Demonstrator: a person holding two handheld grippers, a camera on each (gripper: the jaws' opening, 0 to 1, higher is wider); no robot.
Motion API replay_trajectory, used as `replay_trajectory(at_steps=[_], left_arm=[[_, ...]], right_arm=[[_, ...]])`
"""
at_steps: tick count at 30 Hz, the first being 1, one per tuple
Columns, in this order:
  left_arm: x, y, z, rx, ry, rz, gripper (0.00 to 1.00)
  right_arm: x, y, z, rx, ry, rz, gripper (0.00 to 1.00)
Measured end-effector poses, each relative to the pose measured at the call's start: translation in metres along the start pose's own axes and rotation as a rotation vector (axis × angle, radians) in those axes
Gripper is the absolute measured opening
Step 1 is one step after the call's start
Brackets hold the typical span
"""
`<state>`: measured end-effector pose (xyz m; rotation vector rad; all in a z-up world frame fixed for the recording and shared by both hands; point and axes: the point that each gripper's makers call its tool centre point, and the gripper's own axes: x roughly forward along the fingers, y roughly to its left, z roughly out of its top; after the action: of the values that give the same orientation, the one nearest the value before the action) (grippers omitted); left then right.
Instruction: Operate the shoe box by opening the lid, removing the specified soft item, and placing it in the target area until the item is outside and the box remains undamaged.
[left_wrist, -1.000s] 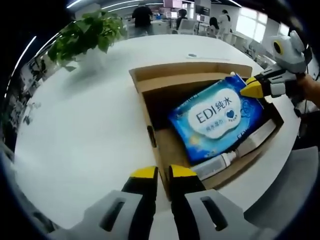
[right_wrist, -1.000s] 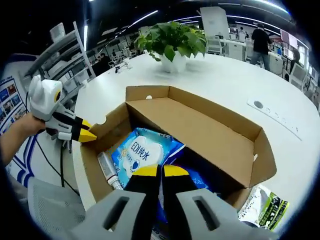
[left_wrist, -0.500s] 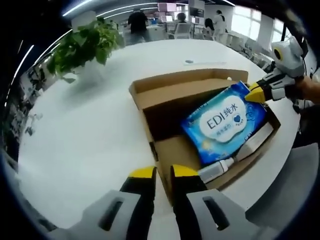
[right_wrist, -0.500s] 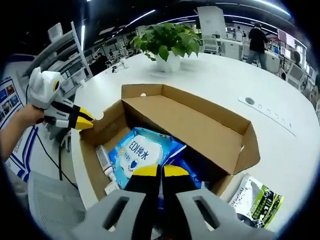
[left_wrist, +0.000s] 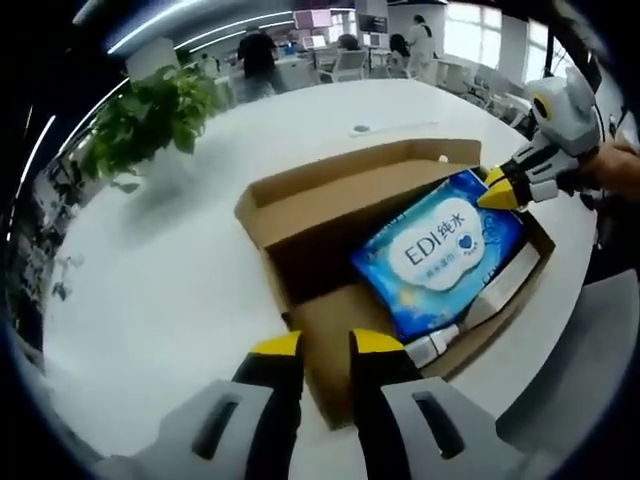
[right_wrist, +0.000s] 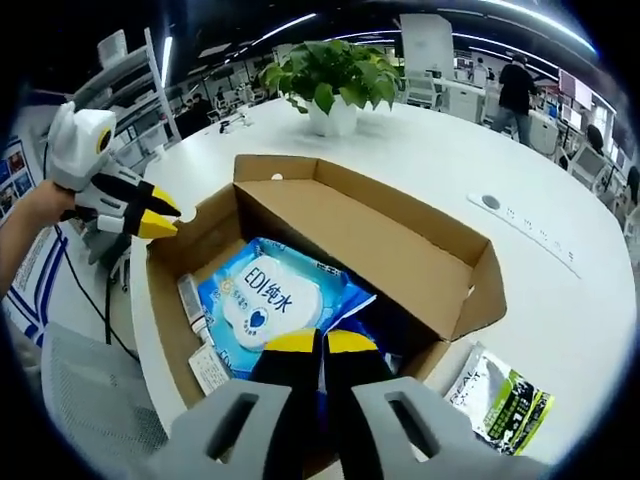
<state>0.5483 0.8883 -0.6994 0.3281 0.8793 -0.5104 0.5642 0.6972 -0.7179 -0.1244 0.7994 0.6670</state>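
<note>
lid's open on the brown cardboard shoe box (right_wrist: 400, 240) | right tool (right_wrist: 320, 343) pinching the blue wet-wipes pack (right_wrist: 265, 300) corner, lift slow, clear the wall | left tool (left_wrist: 327, 348) closed, empty

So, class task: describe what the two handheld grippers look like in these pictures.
Each gripper has grey jaws with slotted openings, black fingers and yellow tips. The left gripper and right gripper match in their own views. Seen from the other gripper's view, each carries a pale grey body.
</note>
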Motion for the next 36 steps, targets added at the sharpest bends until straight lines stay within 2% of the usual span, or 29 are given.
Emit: replay_trajectory(at_steps=[5, 9, 12, 18, 22, 25, 27, 33, 36], left_arm=[[0.015, -0.009, 0.0, 0.015, 0.025, -0.044, 0.16], [0.029, -0.023, 0.001, 0.006, 0.045, -0.114, 0.18], [0.039, -0.034, -0.003, -0.016, 0.086, -0.171, 0.21], [0.054, -0.043, -0.006, -0.032, 0.113, -0.214, 0.23], [0.064, -0.049, -0.009, -0.075, 0.135, -0.255, 0.21], [0.071, -0.058, -0.009, -0.187, 0.136, -0.316, 0.19], [0.073, -0.062, -0.007, -0.227, 0.131, -0.354, 0.16], [0.078, -0.061, -0.008, -0.377, 0.136, -0.391, 0.13], [0.078, -0.061, -0.008, -0.384, 0.128, -0.376, 0.08]], right_arm=[[0.0, 0.0, -0.002, -0.012, 0.0, -0.011, 0.0], [0.0, -0.001, -0.002, -0.025, 0.001, -0.019, 0.0], [0.0, -0.002, -0.003, -0.033, 0.002, -0.024, 0.0], [0.001, -0.004, -0.003, -0.034, 0.002, -0.029, 0.0], [0.002, -0.006, -0.005, -0.018, 0.002, -0.027, 0.0], [0.003, -0.007, -0.006, 0.002, 0.0, -0.022, 0.0], [0.003, -0.007, -0.007, 0.004, 0.0, -0.022, 0.0], [0.003, -0.006, -0.007, 0.026, -0.003, -0.022, 0.0], [0.003, -0.006, -0.008, 0.044, -0.007, -0.024, 0.0]])
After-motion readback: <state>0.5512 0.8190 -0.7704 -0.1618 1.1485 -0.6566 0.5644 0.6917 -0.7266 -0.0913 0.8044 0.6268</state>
